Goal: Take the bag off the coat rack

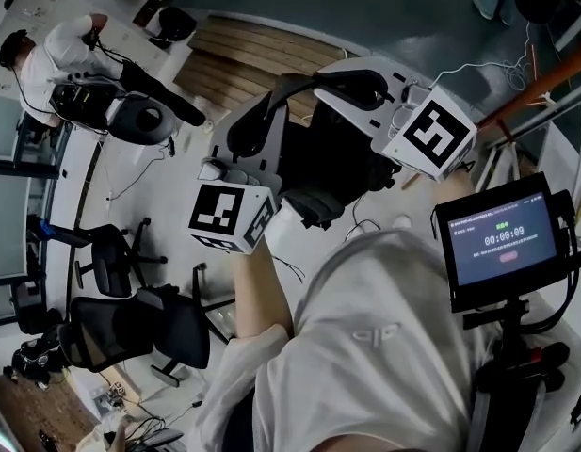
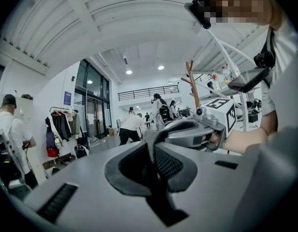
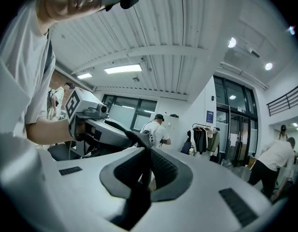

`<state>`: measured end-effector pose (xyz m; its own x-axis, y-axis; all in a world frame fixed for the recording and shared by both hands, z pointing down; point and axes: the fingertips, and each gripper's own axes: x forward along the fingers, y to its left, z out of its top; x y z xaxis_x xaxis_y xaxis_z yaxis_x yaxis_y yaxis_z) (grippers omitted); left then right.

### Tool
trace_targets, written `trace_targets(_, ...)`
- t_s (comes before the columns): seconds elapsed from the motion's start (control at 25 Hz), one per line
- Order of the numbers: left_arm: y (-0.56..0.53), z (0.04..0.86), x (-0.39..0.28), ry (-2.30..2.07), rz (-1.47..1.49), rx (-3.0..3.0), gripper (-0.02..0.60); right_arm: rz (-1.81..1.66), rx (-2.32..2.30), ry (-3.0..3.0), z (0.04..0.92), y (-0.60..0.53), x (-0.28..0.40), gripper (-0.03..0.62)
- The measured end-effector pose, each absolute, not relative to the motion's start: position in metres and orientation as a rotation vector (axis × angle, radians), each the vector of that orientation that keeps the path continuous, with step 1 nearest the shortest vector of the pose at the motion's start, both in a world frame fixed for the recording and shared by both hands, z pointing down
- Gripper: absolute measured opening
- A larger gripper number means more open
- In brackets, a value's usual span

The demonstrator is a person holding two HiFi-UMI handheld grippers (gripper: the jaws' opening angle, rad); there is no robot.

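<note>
Judged from how things lay, the task had not begun: neither gripper was near the rack and nothing was held. The left gripper [image 2: 151,146] had its fingers [image 2: 169,164] pressed together at the tips with nothing between them, and the right gripper [image 3: 145,151] was likewise closed on empty air. Both were raised in front of the person's chest, crossing each other, each tip just beside the other's body. The wooden coat rack [image 2: 191,83] stood well beyond the left fingers, above and to the right of their tips, past the right gripper. No bag could be made out on its branches from there, so where the bag hung could not be told. Left to do, by my reading, was everything: approach the rack, open the fingers, take the bag's strap and lift it off its hook. The head view alone showed the crossed pose of the left gripper [image 1: 257,121] and the right gripper [image 1: 351,88], along with a small screen [image 1: 502,238] mounted to the right of the right fingers. It showed no bag. Only the left gripper view showed the wooden rack. The right gripper view faced away from it, toward a clothes rail [image 3: 203,127] with garments, far beyond its fingers.
</note>
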<state>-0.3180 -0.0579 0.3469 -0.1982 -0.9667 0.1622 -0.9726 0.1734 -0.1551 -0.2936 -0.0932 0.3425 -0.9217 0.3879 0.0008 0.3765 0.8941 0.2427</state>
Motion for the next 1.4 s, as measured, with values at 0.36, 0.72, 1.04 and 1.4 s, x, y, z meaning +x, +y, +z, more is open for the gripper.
trace_targets(0.36,-0.0604,0.343,-0.3177,-2.378,0.364,1.993,0.04,0.363,0.605,3.009,0.3397,-0.0948,-0.2931,0.041)
trace_targets(0.72,-0.0641,0.3439,-0.319,-2.378,0.419,1.982,0.04,0.312,0.611,2.997,0.3423,-0.099,-0.2965,0.041)
trace_targets(1.04,-0.064,0.3453,-0.3184,-2.369,0.39,1.98,0.04,0.319,0.605,3.008,0.3436,-0.0995,-0.2958,0.041)
trace_targets(1.4,-0.0644,0.3468,-0.3141,-2.368,0.396,1.978,0.04,0.305,0.578,3.009,0.3439,-0.1001,-0.2913,0.041)
